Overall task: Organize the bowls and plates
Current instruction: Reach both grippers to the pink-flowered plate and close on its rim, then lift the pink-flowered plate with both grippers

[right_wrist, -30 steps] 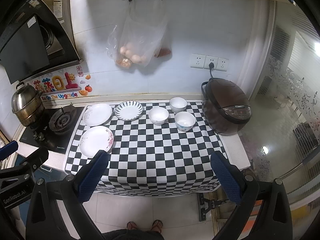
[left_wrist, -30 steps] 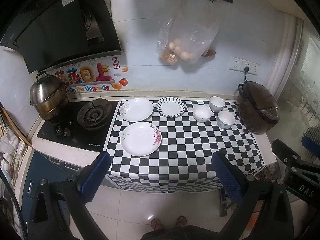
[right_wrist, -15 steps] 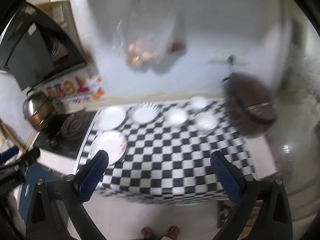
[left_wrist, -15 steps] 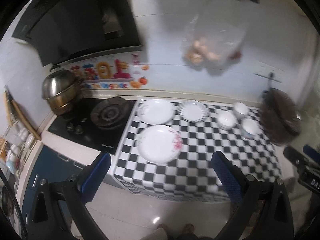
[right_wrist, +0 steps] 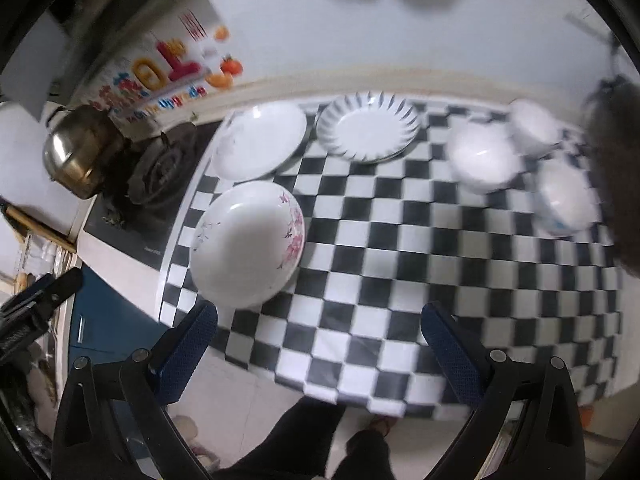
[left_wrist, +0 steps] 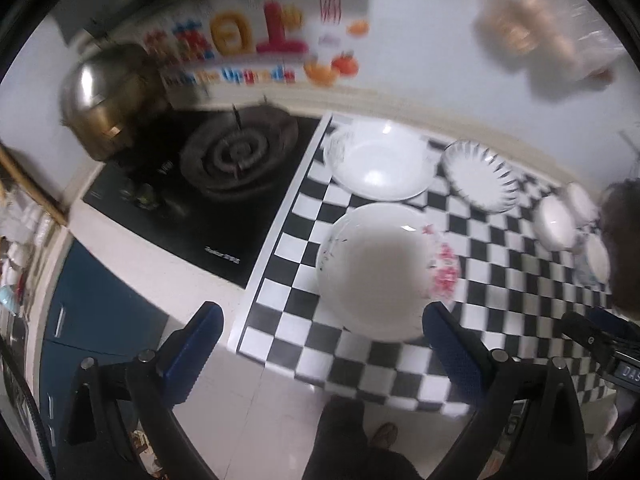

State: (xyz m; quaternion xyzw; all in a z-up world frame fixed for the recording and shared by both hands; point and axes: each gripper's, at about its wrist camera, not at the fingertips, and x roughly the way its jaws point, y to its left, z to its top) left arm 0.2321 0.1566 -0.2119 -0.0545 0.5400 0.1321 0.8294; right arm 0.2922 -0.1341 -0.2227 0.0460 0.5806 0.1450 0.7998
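A: Far left of the left wrist view, a steel pot (left_wrist: 106, 98) is seen on the black stove (left_wrist: 200, 184), with the burner (left_wrist: 236, 156) just beside it. Everything is smeared by motion blur.

B: And the left hand-held gripper (left_wrist: 322, 332)?

A: It is held spread wide, nothing between its blue pads (left_wrist: 196, 344). It is poised above the table's near edge, in front of the pink-flowered plate (left_wrist: 384, 270), which is not touched.

B: Moving right in that view?

A: The checkered cloth (left_wrist: 480, 344) is laid over the table. A plain white plate (left_wrist: 380, 160) is set behind the flowered one, a black-rayed plate (left_wrist: 480, 178) right of that, and three white bowls (left_wrist: 554, 224) are clustered at the right edge.

B: Now the right wrist view.

A: The same order is seen. The flowered plate (right_wrist: 248, 244) is placed at centre left, near the cloth's left edge. Behind it the plain plate (right_wrist: 260, 146) and the rayed plate (right_wrist: 368, 126) are lined along the wall, just beside each other.

B: The bowls?

A: They are grouped at upper right (right_wrist: 484, 158), close together; whether they touch cannot be told through the blur. A dark rice cooker (right_wrist: 616, 152) is glimpsed at the right rim.

B: And the right hand-held gripper (right_wrist: 318, 330)?

A: Released as well, jaws wide, nothing held, hung over the cloth's front edge.
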